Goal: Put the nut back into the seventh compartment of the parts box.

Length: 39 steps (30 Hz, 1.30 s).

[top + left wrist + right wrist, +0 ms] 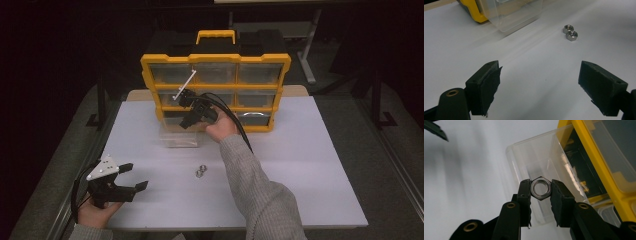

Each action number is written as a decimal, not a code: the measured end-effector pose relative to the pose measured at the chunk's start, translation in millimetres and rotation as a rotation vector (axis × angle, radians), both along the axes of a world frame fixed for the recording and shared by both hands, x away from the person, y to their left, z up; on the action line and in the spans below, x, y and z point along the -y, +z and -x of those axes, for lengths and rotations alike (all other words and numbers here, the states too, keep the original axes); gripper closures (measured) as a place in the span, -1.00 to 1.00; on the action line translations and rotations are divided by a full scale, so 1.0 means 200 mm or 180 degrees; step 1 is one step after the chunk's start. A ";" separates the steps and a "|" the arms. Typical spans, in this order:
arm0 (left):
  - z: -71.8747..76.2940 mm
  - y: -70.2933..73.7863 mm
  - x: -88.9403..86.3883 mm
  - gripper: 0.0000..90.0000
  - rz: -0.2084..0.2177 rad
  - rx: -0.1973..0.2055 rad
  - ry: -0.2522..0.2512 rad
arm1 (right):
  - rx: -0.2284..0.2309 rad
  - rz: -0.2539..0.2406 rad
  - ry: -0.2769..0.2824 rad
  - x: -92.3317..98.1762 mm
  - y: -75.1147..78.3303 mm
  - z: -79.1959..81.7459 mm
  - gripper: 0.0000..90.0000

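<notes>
Right gripper: jaws clamped on a steel hex nut, one pad on each opposite flat, bore facing the camera.
Held nut, position: above the clear plastic drawer, which is pulled out of the organizer and sits on the table in front of it; nut hangs over the drawer's open top, not touching its walls as far as can be told.
Right gripper, high view: over the drawer, just in front of the organizer's lower row.
Left gripper: jaws wide apart, nothing between the pads, bare table under them.
Left gripper, high view: near the table's front left corner, well apart from the drawer.
Loose nuts: two, touching each other, lying on the white table ahead of the left jaws; seen mid-table in the high view.
Organizer: yellow frame, clear drawers, black back with yellow handle, upright at the table's far edge.
</notes>
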<state>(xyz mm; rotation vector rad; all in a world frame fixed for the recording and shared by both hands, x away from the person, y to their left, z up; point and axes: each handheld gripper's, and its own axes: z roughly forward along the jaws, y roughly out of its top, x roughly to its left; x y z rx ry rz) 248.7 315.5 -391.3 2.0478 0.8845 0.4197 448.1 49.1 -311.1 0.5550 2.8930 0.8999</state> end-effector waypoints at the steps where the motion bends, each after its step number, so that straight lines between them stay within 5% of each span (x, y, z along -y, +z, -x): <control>1: 0.00 0.00 0.00 -0.62 -0.0003 -0.0003 -0.0002 | 0.0001 0.0037 -0.0022 -0.01 -0.02 -0.01 0.54; 11: 0.00 0.00 0.01 -0.62 -0.0013 -0.0001 -0.0021 | -0.0057 0.0067 -0.0114 -0.04 -0.11 -0.08 0.46; 19: 0.00 0.00 0.00 -0.62 -0.0014 -0.0001 -0.0001 | -0.0084 0.0052 -0.0118 -0.01 -0.10 -0.07 0.30; 29: 0.00 0.00 0.01 -0.62 -0.0020 0.0005 -0.0007 | -0.0059 -0.0150 -0.0094 0.17 -0.04 0.05 0.24; 39: 0.01 0.00 0.02 -0.62 -0.0027 0.0013 -0.0011 | -0.0050 -0.0190 -0.0075 0.32 -0.11 0.20 0.21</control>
